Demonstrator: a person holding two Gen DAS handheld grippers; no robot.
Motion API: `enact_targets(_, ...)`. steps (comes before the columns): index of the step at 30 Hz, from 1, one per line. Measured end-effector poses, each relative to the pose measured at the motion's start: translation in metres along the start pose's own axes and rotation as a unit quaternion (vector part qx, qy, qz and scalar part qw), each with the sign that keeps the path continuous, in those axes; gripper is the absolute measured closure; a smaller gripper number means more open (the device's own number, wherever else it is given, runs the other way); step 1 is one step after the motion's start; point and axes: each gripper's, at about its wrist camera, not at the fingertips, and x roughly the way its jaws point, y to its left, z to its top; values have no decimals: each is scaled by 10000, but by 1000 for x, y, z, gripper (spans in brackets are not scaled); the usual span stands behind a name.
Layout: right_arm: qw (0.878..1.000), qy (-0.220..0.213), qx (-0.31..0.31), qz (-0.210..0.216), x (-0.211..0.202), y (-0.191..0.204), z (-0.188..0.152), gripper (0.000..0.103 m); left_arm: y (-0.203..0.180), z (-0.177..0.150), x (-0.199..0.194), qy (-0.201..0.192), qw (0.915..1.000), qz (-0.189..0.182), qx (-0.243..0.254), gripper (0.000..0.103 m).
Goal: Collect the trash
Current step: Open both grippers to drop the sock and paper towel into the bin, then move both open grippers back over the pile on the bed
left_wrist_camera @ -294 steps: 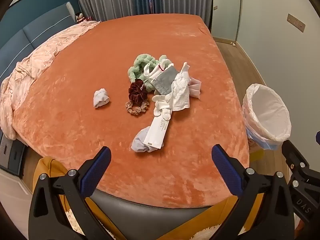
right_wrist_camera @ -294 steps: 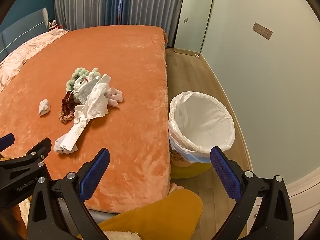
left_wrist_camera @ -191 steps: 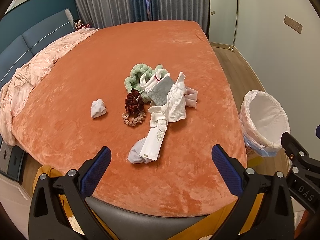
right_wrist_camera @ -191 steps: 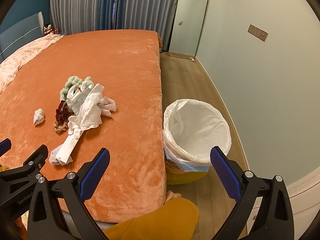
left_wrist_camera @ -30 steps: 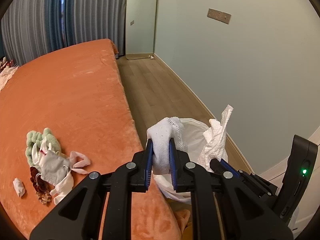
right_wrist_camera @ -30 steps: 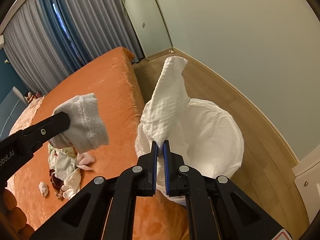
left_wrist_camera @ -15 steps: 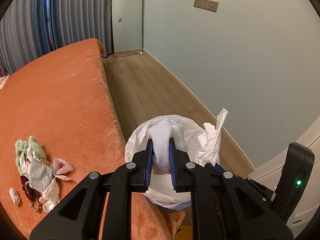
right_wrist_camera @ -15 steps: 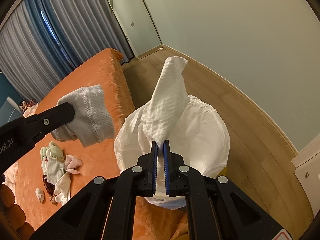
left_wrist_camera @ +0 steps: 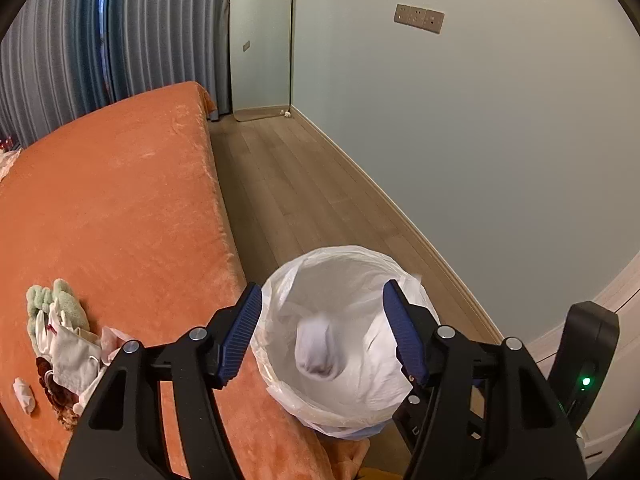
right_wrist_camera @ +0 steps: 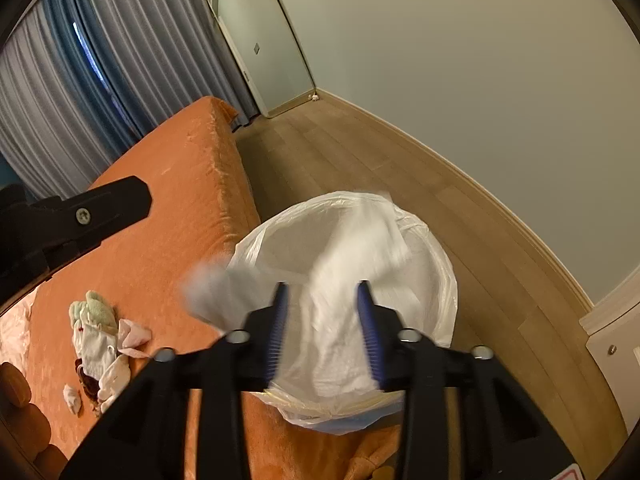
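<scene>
- Your left gripper (left_wrist_camera: 322, 330) has its jaws spread apart, they've just been opening, and nothing is pinched between the blue pads. It sits right over the mouth of the trash bin (left_wrist_camera: 404, 276).
- The one grey-white sock (left_wrist_camera: 318, 350) you were carrying there is loose now, blurred, inside the bin's white liner, touching neither pad.
- Your right gripper (right_wrist_camera: 324, 328) is the same story: jaws parted, they've just been opening, pads not pressing on anything.
- One white paper towel (right_wrist_camera: 348, 280) shows between and beyond the right pads, smeared with motion, over the bin opening. Can't tell if it still brushes a pad, but it isn't clamped.
- So that's two pieces loose at the bin, one per gripper, and exactly one bin (right_wrist_camera: 436, 264), standing on the wood floor (left_wrist_camera: 304, 184) just beside the bed's edge.
- In the right view the sock (right_wrist_camera: 216, 290) shows as a blurry grey lump at the bin's left rim.
- Still on the orange bedspread (left_wrist_camera: 120, 200): one main pile (left_wrist_camera: 66, 340) with a green fluffy thing, pale cloth bits, a pink scrap and a dark red item mixed together. I can't count those cleanly.
- One small white wad (left_wrist_camera: 24, 394) lies apart from the pile, near the frame edge.
- One mirror (left_wrist_camera: 260, 40) leans on the far wall, by the curtains (left_wrist_camera: 120, 32).
</scene>
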Motion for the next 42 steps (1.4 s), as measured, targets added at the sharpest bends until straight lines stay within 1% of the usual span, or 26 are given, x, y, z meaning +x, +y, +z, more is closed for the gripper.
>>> enact_targets(3,10000,-20,-39,-51,-4,3,-1,61,4,1,-1,52,10000,59,-14,43)
enact_targets(7,9999,-38,-78,-68,-10,7,-1,55,15,0,-8,56,9998,100,-174,43)
enact_targets(9,9999,-61,-101,-53,-15,12,-2,53,21,0,-12,45,9997,108,-228,43)
enact_targets(11,9998,-84,-150,-34,-20,17,-3,49,27,-2,-19,19,9995,153,-276,43)
enact_targets(17,9989,-133,-449,56,-34,47,-11,44,54,-6,-38,-42,9981,263,-564,43)
enact_targets(22,9974,-99,-696,158,-40,74,-21,41,85,-13,-54,-78,9957,405,-828,39)
enact_targets(28,9947,-6,-980,309,-43,111,-39,38,127,-25,-72,-118,9912,610,-1172,37)
enact_targets(33,9919,81,-1208,390,-44,141,-53,38,164,-38,-86,-142,9862,798,-1447,35)
enact_targets(38,9883,193,-1450,426,-41,174,-73,37,200,-55,-97,-120,9802,982,-1716,35)
enact_targets(40,9871,269,-1519,436,-38,183,-81,37,217,-64,-101,-79,9767,1084,-1850,32)
enact_targets(42,9855,364,-1591,463,-33,195,-92,37,232,-72,-104,-61,9736,1184,-1951,30)
